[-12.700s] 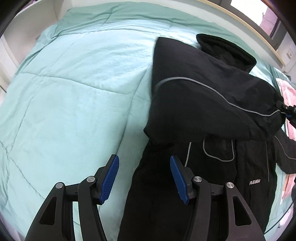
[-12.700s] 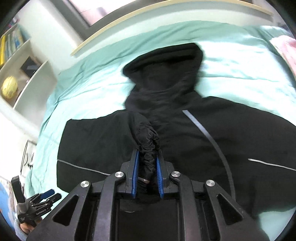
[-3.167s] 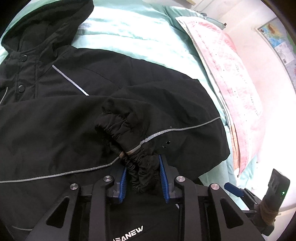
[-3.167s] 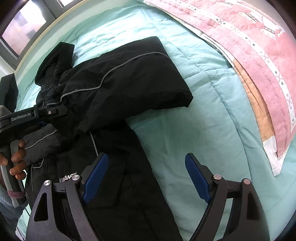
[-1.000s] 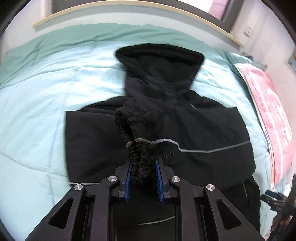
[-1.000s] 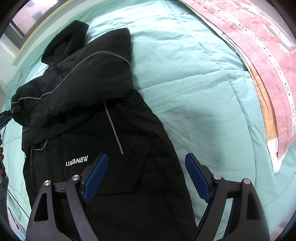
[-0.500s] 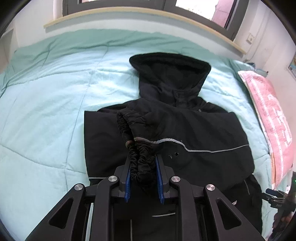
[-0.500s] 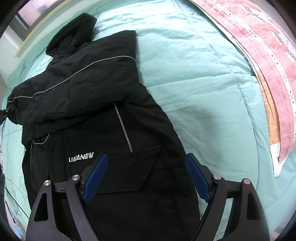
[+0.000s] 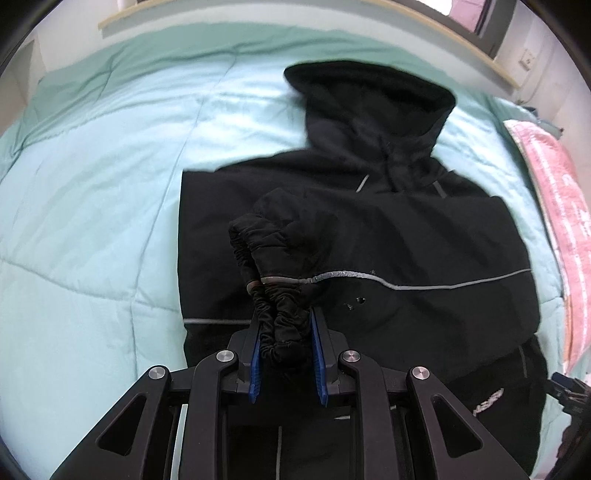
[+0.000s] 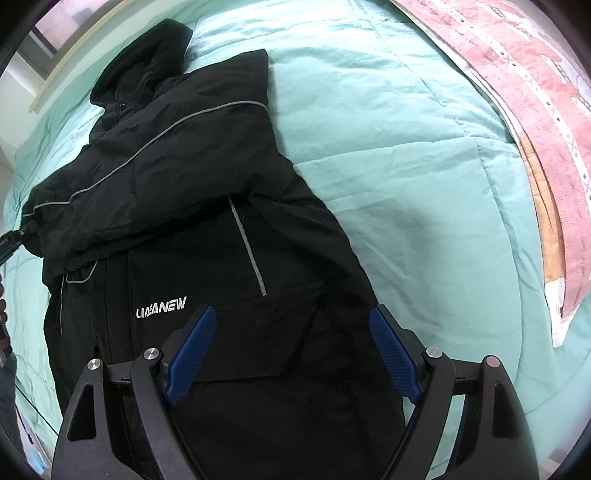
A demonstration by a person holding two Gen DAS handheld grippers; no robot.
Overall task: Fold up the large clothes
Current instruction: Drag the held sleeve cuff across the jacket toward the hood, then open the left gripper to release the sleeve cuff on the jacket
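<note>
A large black hooded jacket [image 9: 388, 229] with grey piping lies face up on a mint green quilt [image 9: 92, 184]. My left gripper [image 9: 284, 354] is shut on the elastic cuff of the sleeve [image 9: 280, 321], held across the chest. The hood [image 9: 373, 96] points away. In the right wrist view the jacket [image 10: 221, 229] shows white lettering [image 10: 160, 308]. My right gripper [image 10: 291, 350] is open and empty above the jacket's lower front. The left gripper's tip shows at that view's left edge [image 10: 11, 240].
A pink patterned towel [image 10: 535, 92] lies along the quilt's right side, also in the left wrist view [image 9: 554, 192]. A wooden ledge [image 9: 332, 14] runs along the far edge of the bed under a window. Bare quilt [image 10: 424, 166] lies right of the jacket.
My left gripper carried the sleeve cuff further left across the chest. My right gripper stayed open and moved a little closer over the lower front.
</note>
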